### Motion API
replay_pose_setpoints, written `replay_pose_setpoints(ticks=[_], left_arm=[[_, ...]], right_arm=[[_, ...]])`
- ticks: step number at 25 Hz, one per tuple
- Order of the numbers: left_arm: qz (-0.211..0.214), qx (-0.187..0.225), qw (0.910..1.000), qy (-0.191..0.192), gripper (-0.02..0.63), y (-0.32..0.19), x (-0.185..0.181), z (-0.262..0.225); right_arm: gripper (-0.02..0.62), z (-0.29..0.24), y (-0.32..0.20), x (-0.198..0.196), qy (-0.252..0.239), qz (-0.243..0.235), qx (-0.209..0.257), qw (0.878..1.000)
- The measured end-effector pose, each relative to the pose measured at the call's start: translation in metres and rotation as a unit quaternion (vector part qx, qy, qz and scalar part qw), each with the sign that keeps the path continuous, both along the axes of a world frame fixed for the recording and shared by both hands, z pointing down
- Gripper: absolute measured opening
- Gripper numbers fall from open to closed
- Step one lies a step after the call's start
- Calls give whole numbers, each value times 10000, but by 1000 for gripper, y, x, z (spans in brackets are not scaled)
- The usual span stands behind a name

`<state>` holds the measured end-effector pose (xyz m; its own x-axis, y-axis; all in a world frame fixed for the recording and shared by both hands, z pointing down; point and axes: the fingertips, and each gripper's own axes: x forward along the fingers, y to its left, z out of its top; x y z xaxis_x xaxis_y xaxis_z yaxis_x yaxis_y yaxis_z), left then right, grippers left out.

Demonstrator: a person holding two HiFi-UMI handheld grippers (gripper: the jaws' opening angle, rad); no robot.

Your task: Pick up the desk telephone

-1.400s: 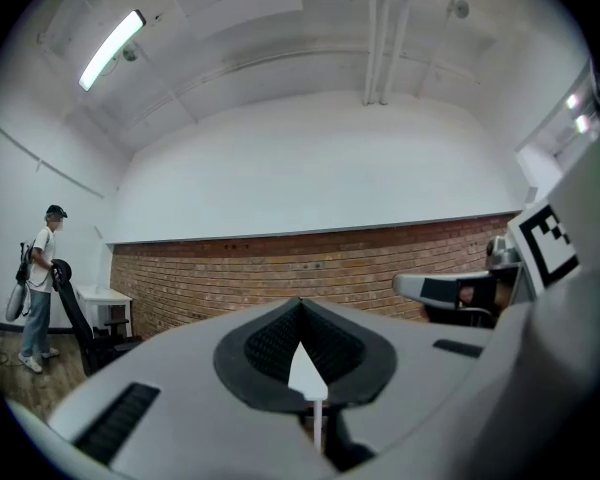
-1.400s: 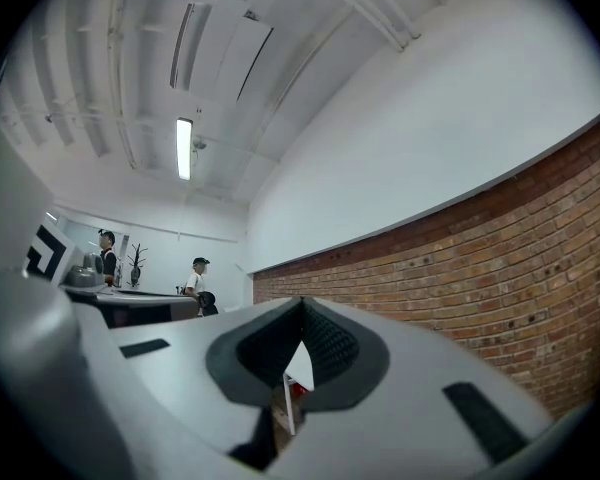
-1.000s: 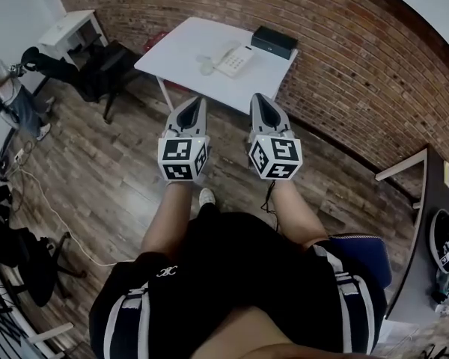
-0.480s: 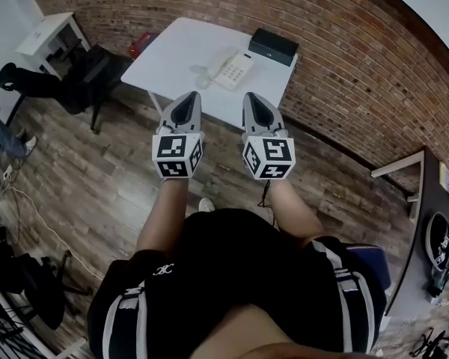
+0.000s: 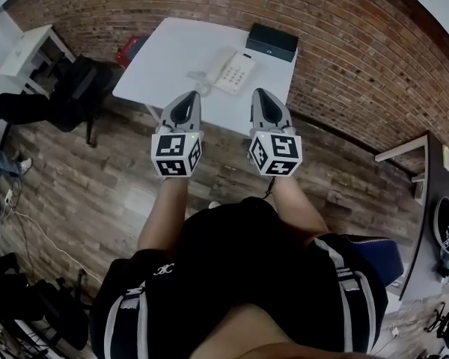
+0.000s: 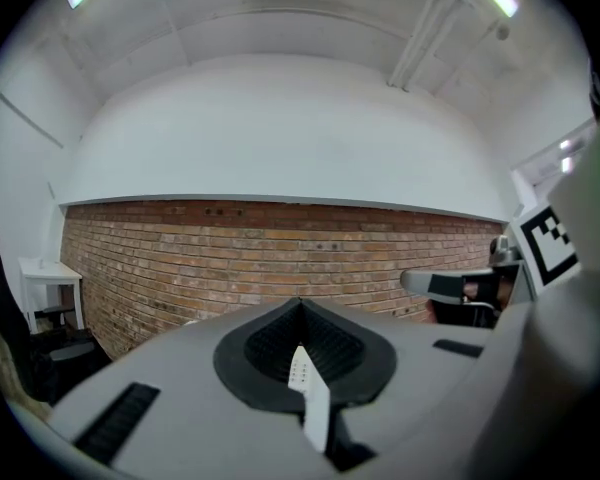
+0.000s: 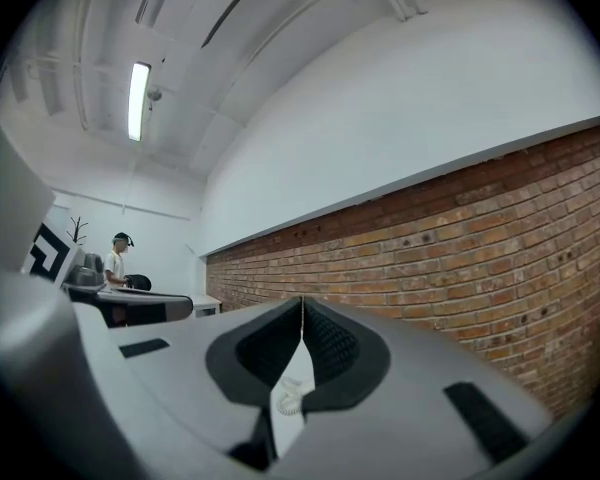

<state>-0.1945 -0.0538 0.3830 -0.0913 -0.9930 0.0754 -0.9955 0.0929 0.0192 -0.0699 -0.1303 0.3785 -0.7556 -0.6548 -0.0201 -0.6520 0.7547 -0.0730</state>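
Nearest, held out level above the wood floor [image 5: 97,170]: left gripper [image 5: 191,96] and right gripper [image 5: 260,93], side by side, fingers of each pressed fully together, clasping nothing, tips near the desk's [image 5: 157,58] near edge. Farther on, lying untouched toward the desk's far side: white telephone [image 5: 234,72], coiled cord [image 5: 198,75] beside it, black box [image 5: 272,42] just behind, close to the brick wall [image 5: 344,58]. Judged barely begun: approach only, with opening the fingers, reaching over the desk, gripping and lifting all left to do.
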Motion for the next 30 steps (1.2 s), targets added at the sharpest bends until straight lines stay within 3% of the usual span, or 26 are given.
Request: replay_pose_setpoints(ticks=[4, 10, 23, 30], left_arm=[[157, -133, 9998, 55, -2, -15, -9, 12], [292, -371, 9989, 26, -2, -41, -20, 32], [588, -521, 9969, 32, -2, -146, -77, 39], [787, -804, 9931, 318, -2, -216, -107, 61]], right_arm=[[-1, 10, -16, -6, 4, 144, -161, 9998], [-2, 38, -49, -14, -185, 149, -847, 9961], [-1, 70, -148, -51, -123, 473, -1190, 9917], [0, 92, -206, -70, 79, 625, -1389, 9883]])
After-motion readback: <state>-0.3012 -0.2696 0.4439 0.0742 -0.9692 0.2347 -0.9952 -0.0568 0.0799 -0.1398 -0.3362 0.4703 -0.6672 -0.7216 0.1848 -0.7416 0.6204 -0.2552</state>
